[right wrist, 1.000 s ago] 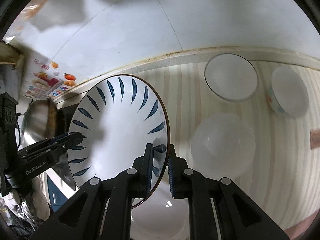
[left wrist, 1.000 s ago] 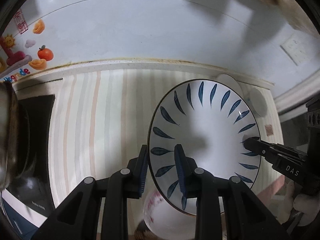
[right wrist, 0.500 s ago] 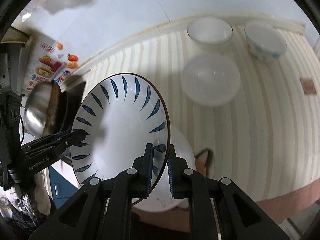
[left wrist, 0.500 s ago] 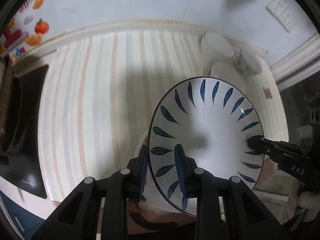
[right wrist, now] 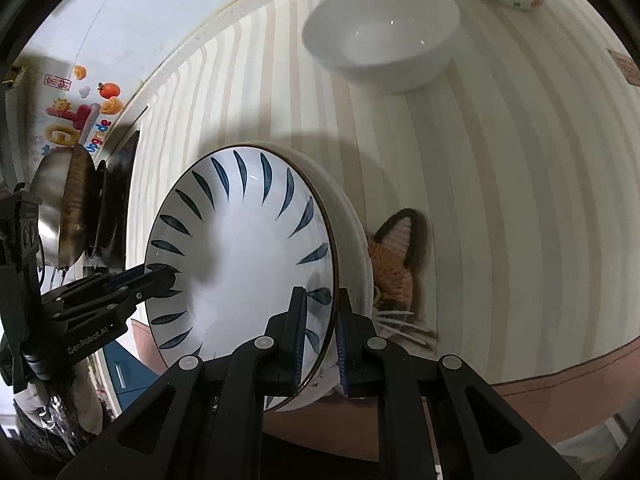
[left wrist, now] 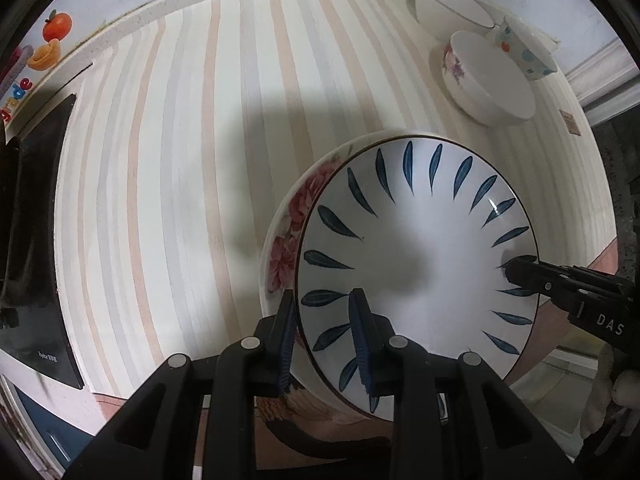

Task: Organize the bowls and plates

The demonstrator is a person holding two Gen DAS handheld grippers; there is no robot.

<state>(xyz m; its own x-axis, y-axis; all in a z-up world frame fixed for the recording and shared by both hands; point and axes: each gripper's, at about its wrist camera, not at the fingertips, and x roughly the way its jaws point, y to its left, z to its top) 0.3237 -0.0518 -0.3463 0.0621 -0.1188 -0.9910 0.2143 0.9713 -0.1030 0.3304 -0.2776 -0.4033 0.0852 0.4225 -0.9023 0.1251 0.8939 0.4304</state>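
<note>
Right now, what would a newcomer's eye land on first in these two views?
The round white plate with dark blue leaf strokes, pinched at opposite rims by the left gripper and right gripper, fills the foreground. Right under it sits a white plate with pink flowers on the pastel striped tablecloth. Three bowls cluster at the far right, nearest the white bowl with purple flowers; an orange knitted cat-face mat peeks out beside the plates.

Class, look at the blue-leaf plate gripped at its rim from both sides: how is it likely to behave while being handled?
The blue-leaf plate looks like glazed ceramic: probably rigid, breakable if dropped. Its glossy surface may slip, since the left tongs and right tongs pinch only the rim.
</note>
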